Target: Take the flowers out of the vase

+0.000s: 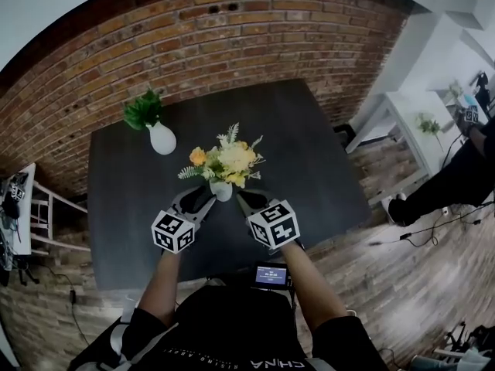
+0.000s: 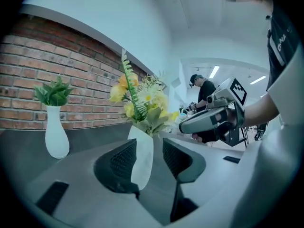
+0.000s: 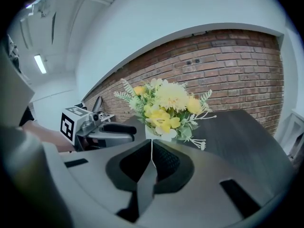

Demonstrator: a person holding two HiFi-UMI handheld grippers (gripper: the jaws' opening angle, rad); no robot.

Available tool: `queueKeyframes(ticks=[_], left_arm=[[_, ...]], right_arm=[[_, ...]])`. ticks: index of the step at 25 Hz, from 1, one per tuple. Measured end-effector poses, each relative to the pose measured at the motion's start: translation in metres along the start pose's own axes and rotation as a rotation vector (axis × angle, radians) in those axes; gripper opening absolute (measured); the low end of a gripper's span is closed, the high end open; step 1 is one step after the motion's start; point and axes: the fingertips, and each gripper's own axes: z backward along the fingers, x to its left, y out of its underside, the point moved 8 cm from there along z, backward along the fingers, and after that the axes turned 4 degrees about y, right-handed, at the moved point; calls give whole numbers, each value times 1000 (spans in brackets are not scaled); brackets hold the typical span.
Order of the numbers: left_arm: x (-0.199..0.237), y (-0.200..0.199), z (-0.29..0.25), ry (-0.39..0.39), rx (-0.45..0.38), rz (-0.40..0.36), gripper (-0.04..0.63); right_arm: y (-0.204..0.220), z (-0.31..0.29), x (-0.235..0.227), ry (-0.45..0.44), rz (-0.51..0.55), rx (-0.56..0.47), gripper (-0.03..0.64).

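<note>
Shows a small white vase (image 1: pixel 222 191) upright near the middle of a dark table (image 1: pixel 309 153), holding yellow and cream flowers (image 1: pixel 226 161), stems rising straight up; places the left gripper (image 1: pixel 203 197) level with the vase body, jaws parted on either side of it, apparently not pressing; sets the right gripper (image 1: pixel 244 200) just beside the vase on the opposite side, jaws closed on nothing, blooms above and ahead of its tips; suggests an upward pull along the stems, probably by the right gripper; hides the stems behind leaves and blooms; leaves left-pad contact hard to judge.
</note>
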Motion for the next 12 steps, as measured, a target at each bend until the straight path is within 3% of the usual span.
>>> queueKeyframes(ticks=[5, 8, 12], left_arm=[[13, 2, -12, 4, 30, -30, 219], [20, 3, -23, 27, 49, -47, 295], [27, 4, -41, 86, 93, -82, 296]], right_arm=[[-3, -14, 8, -78, -32, -6, 9], [-3, -25, 10, -106, -57, 32, 121], [-3, -36, 7, -76, -91, 62, 206]])
